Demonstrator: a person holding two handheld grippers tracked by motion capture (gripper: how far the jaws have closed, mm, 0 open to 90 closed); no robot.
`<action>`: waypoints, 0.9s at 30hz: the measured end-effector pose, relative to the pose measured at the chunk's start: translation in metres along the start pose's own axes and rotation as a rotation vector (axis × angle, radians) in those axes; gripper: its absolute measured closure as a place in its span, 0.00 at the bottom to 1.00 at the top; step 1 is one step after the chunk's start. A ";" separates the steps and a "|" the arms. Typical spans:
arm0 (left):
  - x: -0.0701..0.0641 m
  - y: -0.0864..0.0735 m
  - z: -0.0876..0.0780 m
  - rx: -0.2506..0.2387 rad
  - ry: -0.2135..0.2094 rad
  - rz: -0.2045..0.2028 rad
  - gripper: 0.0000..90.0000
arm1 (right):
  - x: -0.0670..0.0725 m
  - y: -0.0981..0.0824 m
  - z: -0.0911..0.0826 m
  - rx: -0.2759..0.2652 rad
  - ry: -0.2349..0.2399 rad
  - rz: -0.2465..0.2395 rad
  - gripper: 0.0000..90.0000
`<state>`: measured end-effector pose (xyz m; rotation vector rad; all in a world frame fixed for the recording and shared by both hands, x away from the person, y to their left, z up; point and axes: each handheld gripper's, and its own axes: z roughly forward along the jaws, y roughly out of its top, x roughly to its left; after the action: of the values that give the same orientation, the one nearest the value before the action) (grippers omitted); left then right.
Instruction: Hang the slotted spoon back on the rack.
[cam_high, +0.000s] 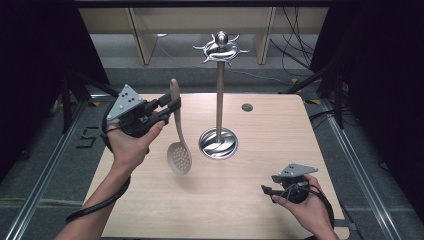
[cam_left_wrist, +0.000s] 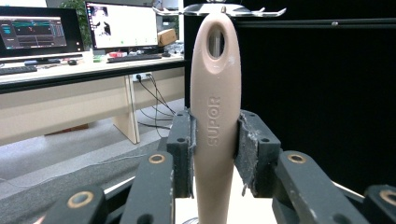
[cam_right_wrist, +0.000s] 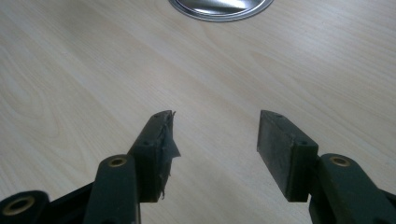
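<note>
I had the left tool (cam_high: 172, 106) pinching the beige plastic skimmer spoon with the perforated round bowl (cam_high: 178, 131) by its handle, both pads pressed flat on the handle's sides well below the hanging hole. The spoon hung bowl-down in the air, just left of the tall chrome utensil stand with a round base and a crown of curved hooks (cam_high: 218, 97), clear of the pale wooden surface (cam_high: 240, 200). The right tool (cam_high: 267, 190) rested low, near the surface, in front of and right of the stand's base, its jaws spread with nothing between them.

As I judged it, the step in hand was to hang the spoon by its hole (cam_left_wrist: 215, 43) on one of the stand's hooks (cam_left_wrist: 219, 10). To do that well, I wanted to keep the handle upright, raise it until the hole sat level with a hook tip, then ease it sideways toward the stand rather than swing it. The grip sat low on the handle, so the top could sway; a slow approach seemed wise. The free right tool could steady the stand's base if the pole threatened to tip.
</note>
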<state>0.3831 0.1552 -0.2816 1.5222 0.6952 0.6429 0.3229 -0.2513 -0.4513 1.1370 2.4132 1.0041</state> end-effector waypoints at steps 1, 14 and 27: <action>0.000 0.000 0.001 0.000 0.000 -0.001 0.75 | 0.000 0.000 0.000 -0.001 0.000 0.000 0.52; -0.003 0.006 0.010 0.010 -0.001 -0.017 0.75 | 0.000 0.000 0.000 -0.013 -0.005 0.004 0.52; -0.003 0.013 0.023 0.017 -0.003 0.009 0.75 | 0.000 0.000 -0.001 -0.014 -0.004 0.007 0.51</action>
<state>0.3993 0.1372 -0.2703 1.5419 0.6939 0.6430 0.3225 -0.2522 -0.4509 1.1421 2.3971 1.0184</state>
